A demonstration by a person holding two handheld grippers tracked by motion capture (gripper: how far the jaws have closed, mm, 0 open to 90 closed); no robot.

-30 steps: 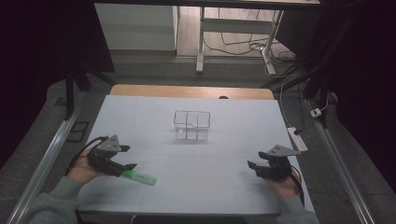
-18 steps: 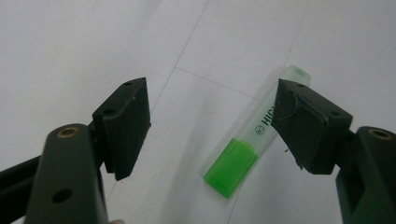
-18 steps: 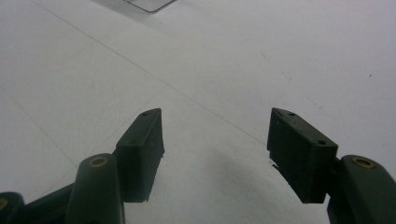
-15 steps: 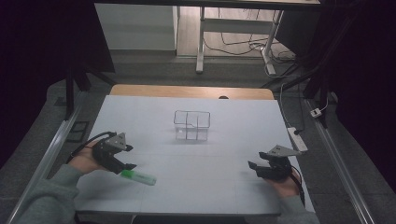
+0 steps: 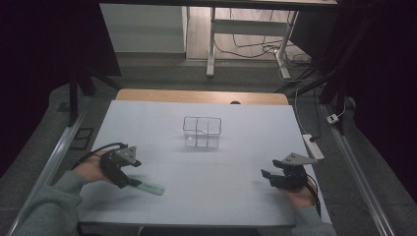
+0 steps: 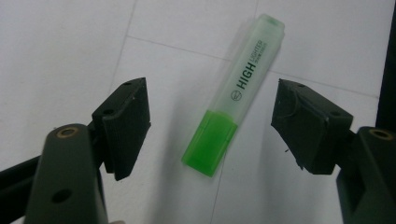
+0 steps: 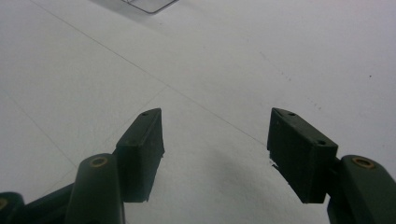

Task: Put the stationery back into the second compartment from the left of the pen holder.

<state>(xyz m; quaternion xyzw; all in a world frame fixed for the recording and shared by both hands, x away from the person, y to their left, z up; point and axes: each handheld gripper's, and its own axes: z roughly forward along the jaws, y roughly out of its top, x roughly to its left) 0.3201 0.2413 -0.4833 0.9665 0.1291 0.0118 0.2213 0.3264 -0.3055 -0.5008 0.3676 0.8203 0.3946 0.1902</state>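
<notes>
My left tool hangs over the green highlighter, jaws spread wide on either side, not touching it. Highlighter lies flat on the white counter, near left. My right tool sits near right, jaws wide, nothing between. Clear box mid-counter, farther off.

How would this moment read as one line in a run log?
left gripper: open, over green highlighter | right gripper: open, empty | clear organizer: empty
</notes>
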